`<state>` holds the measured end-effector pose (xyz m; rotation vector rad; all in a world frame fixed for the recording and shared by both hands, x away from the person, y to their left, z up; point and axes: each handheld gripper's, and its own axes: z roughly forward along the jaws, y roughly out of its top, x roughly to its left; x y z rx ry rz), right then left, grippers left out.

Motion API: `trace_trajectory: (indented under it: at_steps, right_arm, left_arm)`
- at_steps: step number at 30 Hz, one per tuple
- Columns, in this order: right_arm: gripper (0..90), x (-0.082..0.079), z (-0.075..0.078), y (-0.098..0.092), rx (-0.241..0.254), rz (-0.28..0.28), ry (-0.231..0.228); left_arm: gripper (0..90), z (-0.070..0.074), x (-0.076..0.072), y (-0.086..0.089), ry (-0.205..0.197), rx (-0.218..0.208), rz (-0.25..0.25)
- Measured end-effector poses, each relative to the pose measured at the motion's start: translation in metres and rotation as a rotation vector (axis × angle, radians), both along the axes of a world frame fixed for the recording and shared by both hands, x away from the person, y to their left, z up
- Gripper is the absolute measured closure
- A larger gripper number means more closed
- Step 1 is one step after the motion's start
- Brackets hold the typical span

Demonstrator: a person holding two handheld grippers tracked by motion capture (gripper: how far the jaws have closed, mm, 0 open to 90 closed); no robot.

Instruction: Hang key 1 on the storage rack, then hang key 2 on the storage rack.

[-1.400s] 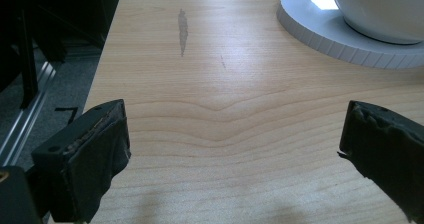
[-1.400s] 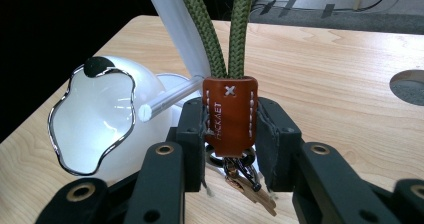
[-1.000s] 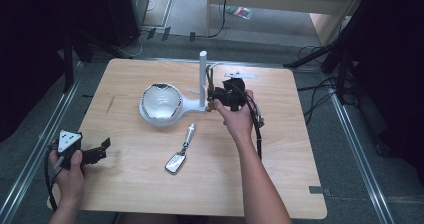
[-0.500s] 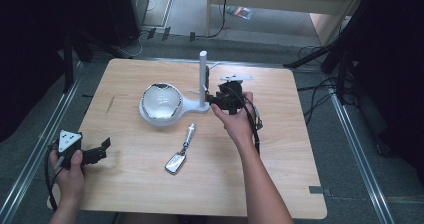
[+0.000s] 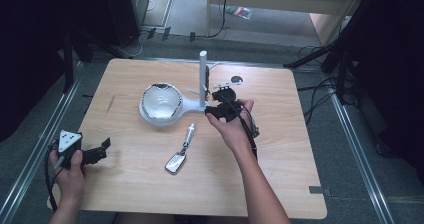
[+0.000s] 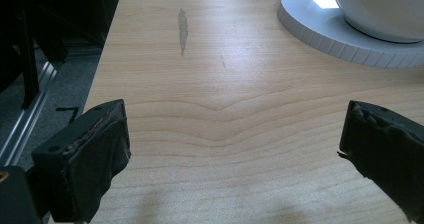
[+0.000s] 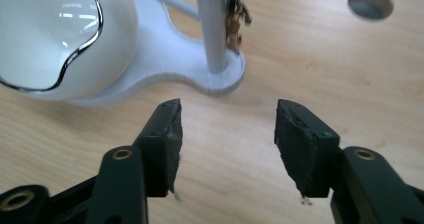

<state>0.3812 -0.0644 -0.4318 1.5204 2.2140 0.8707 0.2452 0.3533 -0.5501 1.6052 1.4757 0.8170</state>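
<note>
High view: on the wooden bench [image 5: 280, 184] stands a white stand [image 5: 192, 106] with a flat base, an upright white post [image 5: 202, 76] and a glossy white bowl [image 5: 161, 101] with a chrome-edged rim. The right hand-held gripper [image 5: 212, 104] sits just beside the foot of the post, held from behind by the right hand [image 5: 235, 126], whose forearm comes in from the bottom edge and slants up toward the stand. A car key [image 5: 181, 151] with a silver fob lies on the bench in front of the bowl, apart from both hands. No readable writing or brand shows on any of these; the fob may carry a mark, but it is too small to tell.

In the right gripper view the two black jaws stand moderately apart, having just been opening, with bare wood between them and nothing held. The post's foot is just ahead of them, and something small and brownish hangs against the post. A round hole [image 7: 370, 4] in the bench lies farther off.

The left hand-held gripper [image 5: 102, 149] rests at the near left corner of the bench, in the left hand [image 5: 70, 171], pointing toward the stand. Its own view shows the jaws spread wide over empty wood, with the base's ribbed rim [image 6: 320, 29] ahead.
</note>
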Motion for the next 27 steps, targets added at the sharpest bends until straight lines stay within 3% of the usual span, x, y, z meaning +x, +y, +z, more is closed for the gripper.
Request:
trace_trajectory:
  at_steps: [6, 14, 23, 26, 27]
  right_arm:
    - [38.8, -0.005, -0.007, 0.008, -0.015, -0.015, 0.100]
    - [32.8, -0.010, -0.013, 0.019, -0.080, -0.024, 0.141]
    - [32.0, -0.014, -0.031, 0.029, -0.079, -0.033, 0.259]
    - [32.1, -0.017, -0.036, 0.036, -0.124, -0.027, 0.262]
    - [32.1, -0.017, -0.037, 0.038, -0.116, -0.032, 0.274]
  left_arm:
    - [0.2, 0.000, 0.000, 0.000, 0.001, -0.001, -0.001]
    - [0.1, 0.000, 0.000, -0.001, -0.001, 0.002, 0.004]
    - [0.2, 0.000, 0.000, -0.001, -0.004, 0.000, 0.000]
    - [0.1, 0.000, 0.000, -0.001, -0.005, -0.001, 0.001]
    - [0.2, 0.000, 0.000, -0.001, -0.002, 0.001, 0.000]
